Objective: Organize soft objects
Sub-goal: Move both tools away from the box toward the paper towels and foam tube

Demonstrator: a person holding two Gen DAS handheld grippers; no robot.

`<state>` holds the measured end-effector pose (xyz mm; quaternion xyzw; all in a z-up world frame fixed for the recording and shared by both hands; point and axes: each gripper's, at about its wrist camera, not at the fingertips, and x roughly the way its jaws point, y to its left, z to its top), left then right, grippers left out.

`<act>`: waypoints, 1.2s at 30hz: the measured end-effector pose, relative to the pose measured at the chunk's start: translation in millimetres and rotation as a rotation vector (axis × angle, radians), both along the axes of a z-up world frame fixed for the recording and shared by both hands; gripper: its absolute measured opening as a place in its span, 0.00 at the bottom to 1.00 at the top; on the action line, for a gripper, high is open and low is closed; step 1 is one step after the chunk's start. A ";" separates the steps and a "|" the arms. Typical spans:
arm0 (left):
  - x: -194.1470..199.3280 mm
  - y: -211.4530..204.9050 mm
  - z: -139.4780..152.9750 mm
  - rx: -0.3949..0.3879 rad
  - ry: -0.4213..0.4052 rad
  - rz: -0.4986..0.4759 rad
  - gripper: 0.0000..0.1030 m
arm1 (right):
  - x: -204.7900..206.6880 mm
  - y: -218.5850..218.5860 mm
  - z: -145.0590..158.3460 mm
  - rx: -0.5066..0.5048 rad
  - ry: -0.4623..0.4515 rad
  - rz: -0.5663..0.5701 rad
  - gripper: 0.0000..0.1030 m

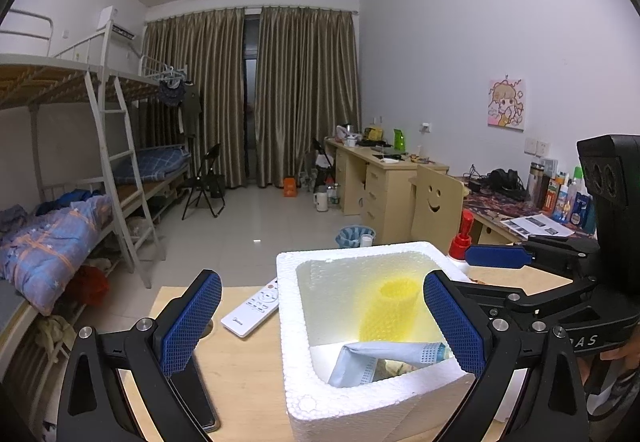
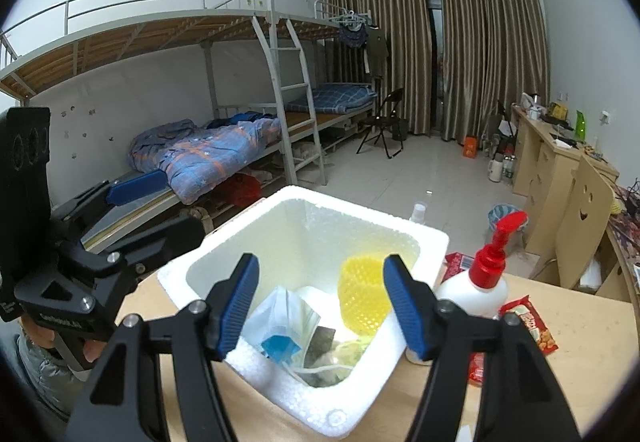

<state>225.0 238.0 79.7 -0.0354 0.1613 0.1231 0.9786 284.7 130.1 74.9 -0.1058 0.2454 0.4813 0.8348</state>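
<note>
A white foam box (image 1: pixel 360 406) (image 2: pixel 280 394) stands on the wooden table. Inside it lie a yellow foam net sleeve (image 1: pixel 388 310) (image 2: pixel 362 294) and a pale face-mask packet (image 1: pixel 372 358) (image 2: pixel 280 326) on other soft bits. My left gripper (image 1: pixel 324 322) is open, its blue pads standing either side of the box's left half with nothing pressed between them. My right gripper (image 2: pixel 322 294) is open just over the box's near rim, above the mask packet and touching nothing; its blue fingertip (image 1: pixel 496 256) also shows beyond the box's right corner.
A white remote control (image 1: pixel 252 308) and a black phone (image 1: pixel 200 402) lie left of the box. A white pump bottle with a red pump (image 2: pixel 480 282) and red snack packets (image 2: pixel 528 326) sit to its right. Bunk beds, desks and a chair stand beyond.
</note>
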 end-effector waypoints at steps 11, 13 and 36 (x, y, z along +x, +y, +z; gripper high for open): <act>-13.0 -7.0 7.6 0.011 0.002 0.000 0.98 | -16.2 -15.7 14.2 0.040 -0.020 0.005 0.91; -18.1 -9.8 9.5 0.013 -0.003 -0.002 0.98 | -19.7 -16.8 15.8 0.040 -0.022 0.008 0.93; -109.5 -78.6 42.2 0.047 -0.063 -0.052 0.98 | -94.3 -75.4 46.3 0.114 -0.131 -0.003 1.00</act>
